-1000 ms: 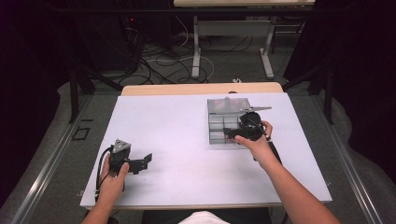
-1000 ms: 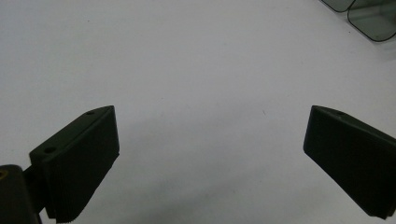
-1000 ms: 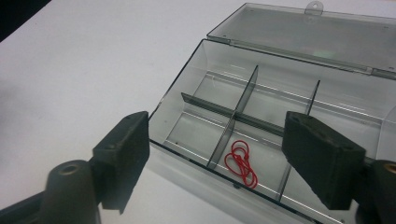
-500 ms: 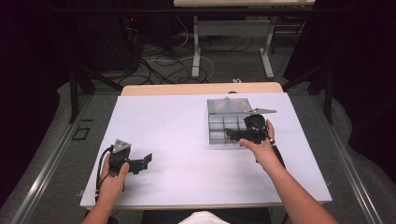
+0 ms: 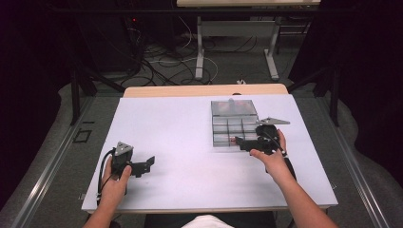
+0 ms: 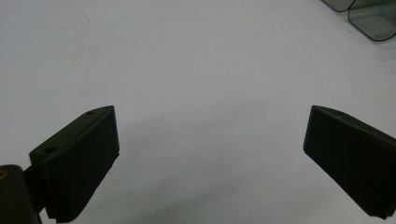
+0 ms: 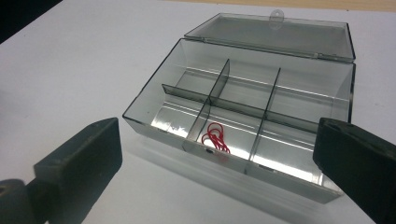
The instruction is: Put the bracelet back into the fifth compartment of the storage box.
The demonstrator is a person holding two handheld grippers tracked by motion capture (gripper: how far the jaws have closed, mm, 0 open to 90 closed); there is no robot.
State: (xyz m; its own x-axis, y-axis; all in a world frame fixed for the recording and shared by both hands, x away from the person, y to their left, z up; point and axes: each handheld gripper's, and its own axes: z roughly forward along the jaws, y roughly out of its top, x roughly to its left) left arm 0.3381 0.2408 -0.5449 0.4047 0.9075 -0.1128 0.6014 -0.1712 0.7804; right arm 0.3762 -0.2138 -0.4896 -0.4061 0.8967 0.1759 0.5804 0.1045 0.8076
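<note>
High view: a person's two forearms enter from the near edge of a white counter [image 5: 190, 142], each hand holding a black two-jaw gripper. The left gripper [image 5: 147, 164] rests low on the near left part of the counter, well apart from everything else, with a grey three-cornered plate on top and a cable looping back beside the wrist. The right gripper [image 5: 241, 142] lies at the near right corner of a clear compartment box [image 5: 233, 126], its jaws pointing toward the box front. The box stands right of centre with its lid [image 5: 233, 108] swung open behind it.

Left gripper view: both jaws are spread wide over bare white counter [image 6: 201, 84]; nothing lies between them. Two smoky transparent corners [image 6: 369, 16] show at the upper right edge.

Right gripper view: the jaws of the right gripper [image 7: 217, 163] are spread wide, one on each side of the box [image 7: 154, 100], gripping nothing. The box is divided into six compartments, two rows of three. Small red wire clips [image 7: 215, 136] lie in the middle compartment of the near row. The hinged lid [image 7: 280, 35] lies flat behind, with a small tab at its far edge.
</note>
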